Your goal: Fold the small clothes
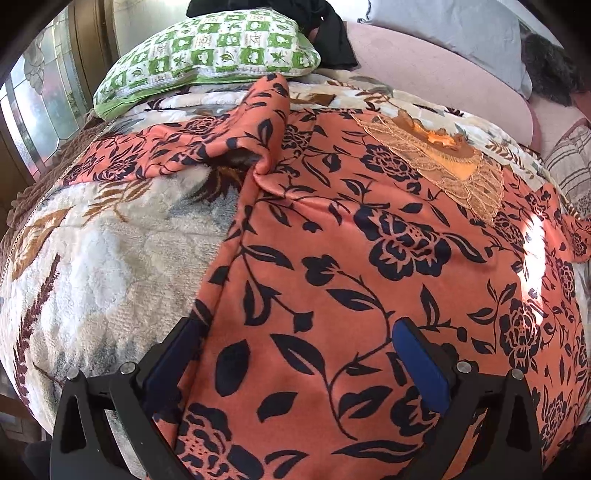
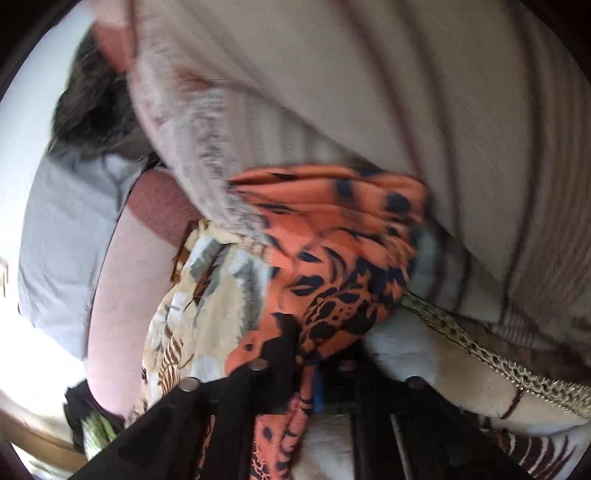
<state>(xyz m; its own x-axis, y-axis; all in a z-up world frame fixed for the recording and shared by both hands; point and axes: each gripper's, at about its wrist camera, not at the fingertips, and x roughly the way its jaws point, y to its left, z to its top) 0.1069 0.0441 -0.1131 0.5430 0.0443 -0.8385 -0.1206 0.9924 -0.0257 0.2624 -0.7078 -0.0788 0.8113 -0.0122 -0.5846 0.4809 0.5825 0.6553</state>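
Observation:
An orange garment with a dark floral print (image 1: 351,258) lies spread flat on a floral blanket (image 1: 103,258), with a lace neckline patch (image 1: 454,166) at the far right and one sleeve (image 1: 207,144) lying out to the left. My left gripper (image 1: 295,354) is open just above the garment's near hem, one blue pad (image 1: 421,362) over the cloth. My right gripper (image 2: 314,373) is shut on a bunched fold of the same orange garment (image 2: 332,240), lifted off the blanket; this view is blurred.
A green-and-white checked pillow (image 1: 207,51) and a black cloth (image 1: 332,33) lie at the far end of the bed. A pink cushion (image 1: 436,66) and a grey pillow (image 1: 461,33) sit behind. A striped beige cushion (image 2: 369,92) fills the right wrist view.

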